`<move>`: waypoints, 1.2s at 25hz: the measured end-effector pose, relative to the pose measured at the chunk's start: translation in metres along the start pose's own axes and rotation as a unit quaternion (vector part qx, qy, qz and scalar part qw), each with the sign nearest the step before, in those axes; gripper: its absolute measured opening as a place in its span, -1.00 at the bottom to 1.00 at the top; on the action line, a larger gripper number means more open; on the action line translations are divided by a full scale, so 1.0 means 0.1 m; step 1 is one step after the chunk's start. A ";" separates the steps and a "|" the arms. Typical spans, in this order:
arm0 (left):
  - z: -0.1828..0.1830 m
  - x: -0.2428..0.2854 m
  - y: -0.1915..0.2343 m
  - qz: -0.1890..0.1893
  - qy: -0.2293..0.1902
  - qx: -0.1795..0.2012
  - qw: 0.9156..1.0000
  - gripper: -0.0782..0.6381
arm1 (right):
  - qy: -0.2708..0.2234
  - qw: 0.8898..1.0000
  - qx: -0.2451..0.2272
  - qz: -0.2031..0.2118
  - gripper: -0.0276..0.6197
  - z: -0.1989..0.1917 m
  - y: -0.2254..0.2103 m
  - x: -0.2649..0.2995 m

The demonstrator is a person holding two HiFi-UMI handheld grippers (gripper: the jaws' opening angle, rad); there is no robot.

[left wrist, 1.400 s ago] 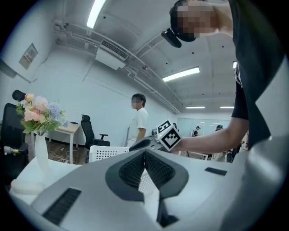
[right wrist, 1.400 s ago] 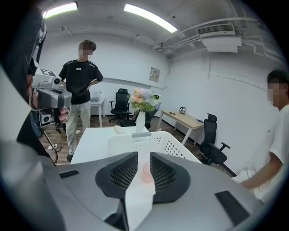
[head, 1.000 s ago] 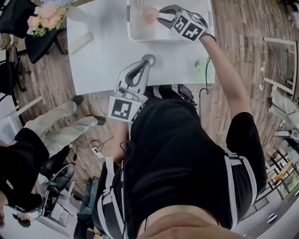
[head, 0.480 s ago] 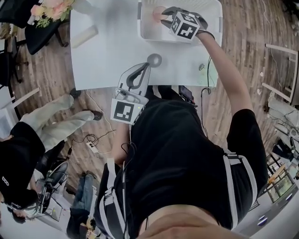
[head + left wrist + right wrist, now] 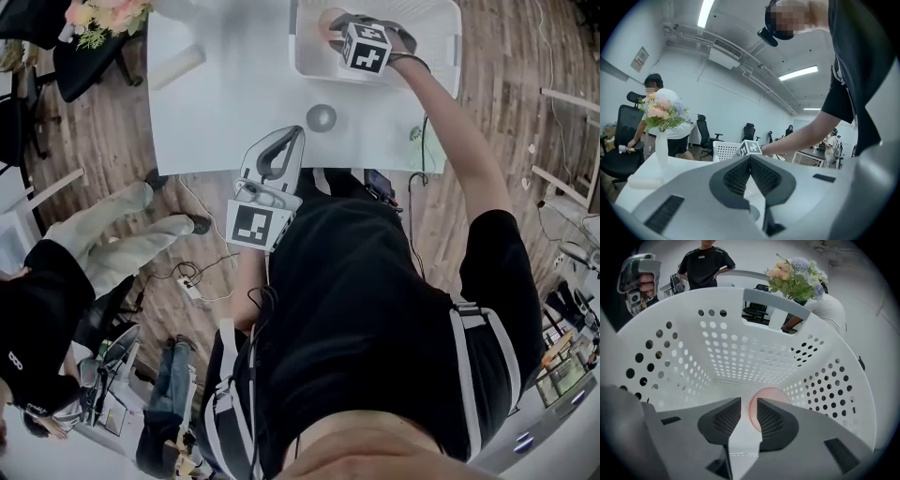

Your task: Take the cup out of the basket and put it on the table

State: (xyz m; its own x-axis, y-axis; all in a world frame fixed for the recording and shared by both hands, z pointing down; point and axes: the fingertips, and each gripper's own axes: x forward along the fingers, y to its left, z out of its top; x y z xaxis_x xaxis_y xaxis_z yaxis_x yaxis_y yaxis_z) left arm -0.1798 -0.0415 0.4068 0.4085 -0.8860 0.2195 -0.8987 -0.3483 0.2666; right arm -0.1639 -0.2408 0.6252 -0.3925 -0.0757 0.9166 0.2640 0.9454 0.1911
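A pale pink cup (image 5: 771,397) lies at the bottom of the white perforated basket (image 5: 740,352), close to its right wall. My right gripper (image 5: 749,404) reaches down into the basket with its jaws open. The cup's left edge shows in the gap just past the tips, and the right finger (image 5: 776,416) hides the rest. From the head view, the right gripper (image 5: 336,28) is over the cup (image 5: 328,17) in the basket (image 5: 441,56) at the table's far side. My left gripper (image 5: 292,133) is shut and empty above the table's near edge.
A small grey round object (image 5: 321,118) sits on the white table (image 5: 225,103) just beyond the left gripper. A white roll (image 5: 176,66) and a vase of flowers (image 5: 103,14) stand at the far left. People and office chairs surround the table.
My right gripper has gone further into the basket and closed in on the cup. The left gripper has stayed near the table's front edge.
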 end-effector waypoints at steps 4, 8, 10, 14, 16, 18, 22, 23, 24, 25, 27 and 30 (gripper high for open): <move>-0.02 -0.04 0.04 0.007 0.003 -0.003 1.000 -0.72 | 0.017 1.000 -0.004 0.000 -0.59 -0.07 -0.01 0.10; -0.04 -0.08 0.06 0.011 0.005 -0.001 1.000 -0.72 | 0.027 1.000 -0.005 0.002 -0.59 -0.11 0.00 0.14; -0.03 -0.08 0.07 0.011 0.004 -0.001 1.000 -0.72 | 0.032 0.999 -0.009 -0.004 -0.60 -0.11 -0.02 0.16; -0.01 -0.09 0.10 0.010 0.000 -0.001 1.000 -0.72 | 0.048 0.998 -0.025 -0.013 -0.81 -0.14 -0.05 0.20; -0.02 -0.09 0.11 0.012 0.001 -0.001 1.000 -0.72 | 0.050 0.998 -0.026 -0.014 -0.81 -0.16 -0.05 0.20; -0.01 -0.09 0.12 0.016 0.003 -0.002 1.000 -0.72 | 0.049 0.998 -0.024 -0.014 -0.81 -0.17 -0.05 0.18; -0.04 -0.11 0.12 0.014 0.003 -0.003 1.000 -0.72 | 0.048 0.999 -0.021 -0.015 -0.81 -0.18 -0.03 0.17; -0.04 -0.11 0.11 0.013 0.000 -0.001 1.000 -0.72 | 0.047 0.999 -0.020 -0.017 -0.81 -0.18 -0.03 0.16; -0.03 -0.10 0.11 0.011 -0.005 0.000 1.000 -0.72 | 0.046 0.999 -0.018 -0.018 -0.81 -0.17 -0.03 0.16; -0.01 -0.10 0.11 0.010 -0.009 0.001 1.000 -0.72 | 0.045 0.999 -0.016 -0.020 -0.81 -0.17 -0.04 0.14; 0.00 -0.10 0.10 0.010 -0.004 0.000 1.000 -0.72 | 0.043 0.999 -0.012 -0.024 -0.81 -0.15 -0.06 0.09; -0.01 -0.10 0.09 0.012 0.003 0.001 1.000 -0.72 | 0.033 0.999 -0.009 -0.031 -0.81 -0.10 -0.08 -0.02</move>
State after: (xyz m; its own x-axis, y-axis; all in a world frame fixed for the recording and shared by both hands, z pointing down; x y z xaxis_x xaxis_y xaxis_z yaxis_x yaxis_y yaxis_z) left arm -0.1921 -0.0353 0.4076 0.3884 -0.8918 0.2322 -0.9084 -0.3281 0.2592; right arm -0.1566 -0.2515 0.6253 -0.3499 -0.1548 0.9239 0.2572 0.9325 0.2536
